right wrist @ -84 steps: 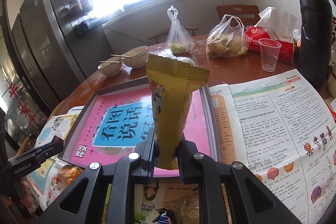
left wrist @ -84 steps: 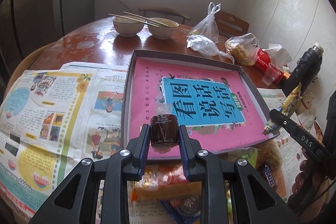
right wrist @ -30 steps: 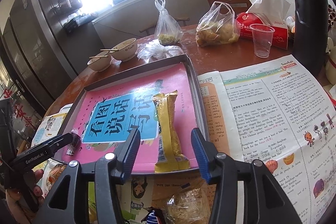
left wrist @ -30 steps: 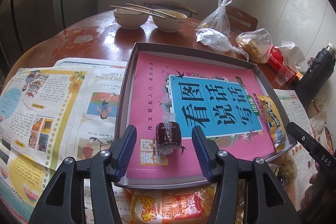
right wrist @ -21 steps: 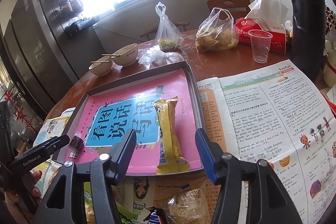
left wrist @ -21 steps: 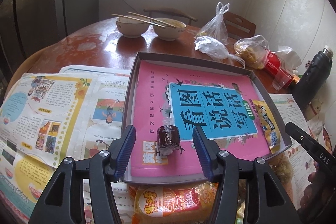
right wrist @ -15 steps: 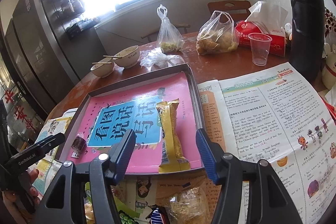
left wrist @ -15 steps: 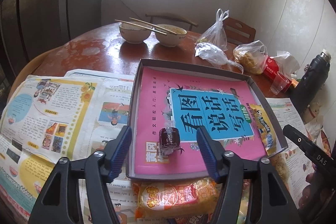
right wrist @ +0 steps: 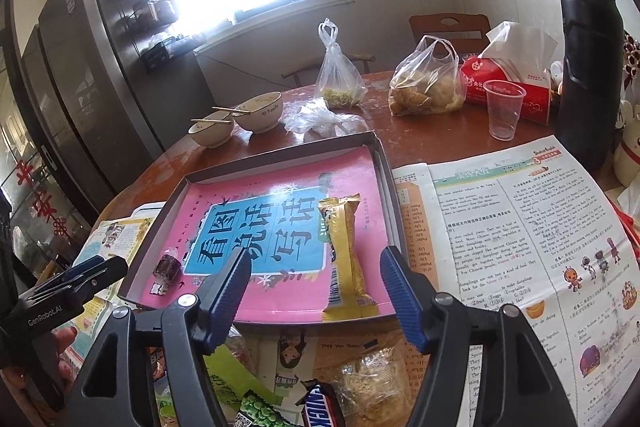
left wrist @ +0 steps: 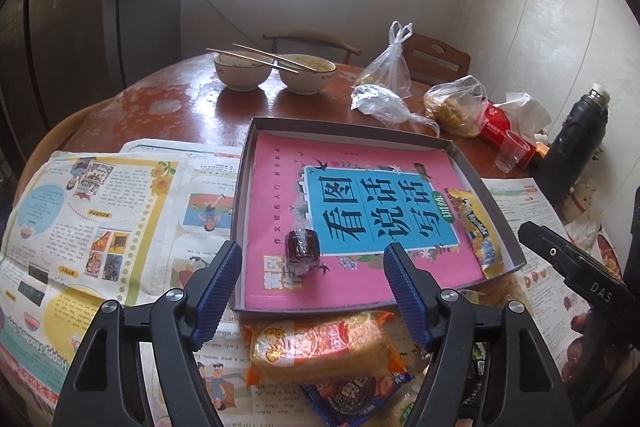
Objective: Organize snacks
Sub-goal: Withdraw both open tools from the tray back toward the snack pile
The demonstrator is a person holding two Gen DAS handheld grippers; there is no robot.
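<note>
Both snacks now lie released in the shallow grey cardboard tray with the pink book. The small dark wrapped candy rests near its front left corner, and the long yellow snack packet along its right side. The left gripper and right gripper have drawn back, fingers apart and still widening, nothing between them. More packets wait on the counter below, probably next.

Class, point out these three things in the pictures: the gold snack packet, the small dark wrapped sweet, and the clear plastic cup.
Gold packet (right wrist: pixel 347 251), right wrist view, middle of the wrapper.
Dark sweet (left wrist: pixel 302 251), left wrist view, centre of its wrapped body.
Plastic cup (right wrist: pixel 503 110), right wrist view, side wall.
</note>
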